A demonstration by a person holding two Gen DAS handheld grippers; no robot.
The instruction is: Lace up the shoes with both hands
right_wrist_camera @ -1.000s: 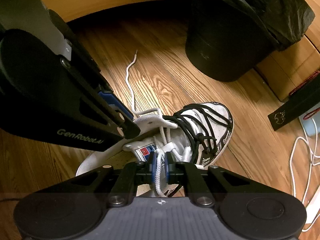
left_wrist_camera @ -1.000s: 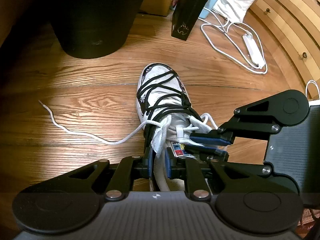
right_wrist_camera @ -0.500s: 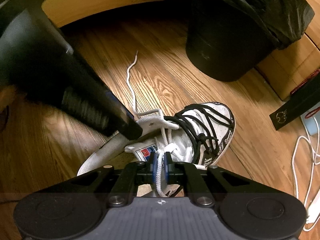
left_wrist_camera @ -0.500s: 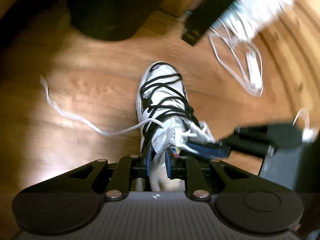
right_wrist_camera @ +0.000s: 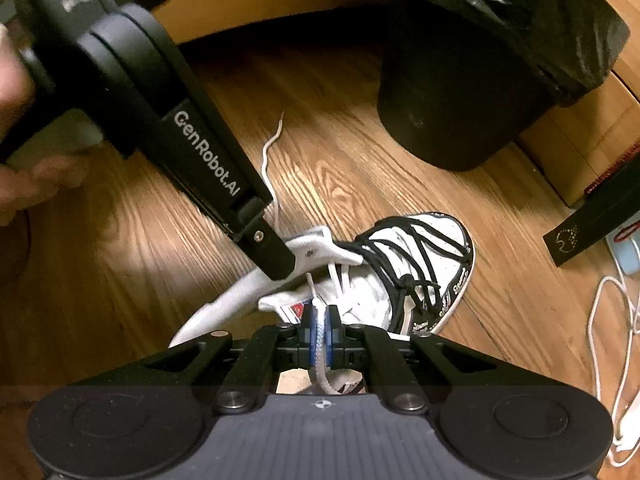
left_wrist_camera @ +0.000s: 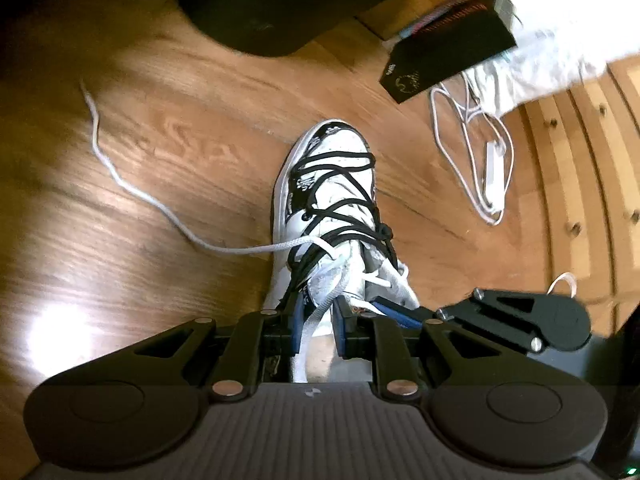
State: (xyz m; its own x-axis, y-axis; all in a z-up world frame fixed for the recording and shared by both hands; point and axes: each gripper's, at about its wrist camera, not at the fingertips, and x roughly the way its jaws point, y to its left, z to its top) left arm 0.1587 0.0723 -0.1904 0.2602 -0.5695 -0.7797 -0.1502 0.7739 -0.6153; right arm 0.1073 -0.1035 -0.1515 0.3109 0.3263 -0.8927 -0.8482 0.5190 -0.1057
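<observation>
On a wooden floor (left_wrist_camera: 168, 152) we see a white shoe (left_wrist_camera: 328, 200) crossed with black cord, toe pointing away, near a black bin (right_wrist_camera: 472, 92). The right tongs (right_wrist_camera: 319, 334) are clenched on a white lace (right_wrist_camera: 319, 340) at the shoe's collar. The left tongs (left_wrist_camera: 318, 322) stand slightly parted, a flat white lace strand (left_wrist_camera: 316, 320) running loosely between the pads without being pinched. The lace's free end (left_wrist_camera: 96, 120) trails away over the boards to the left.
</observation>
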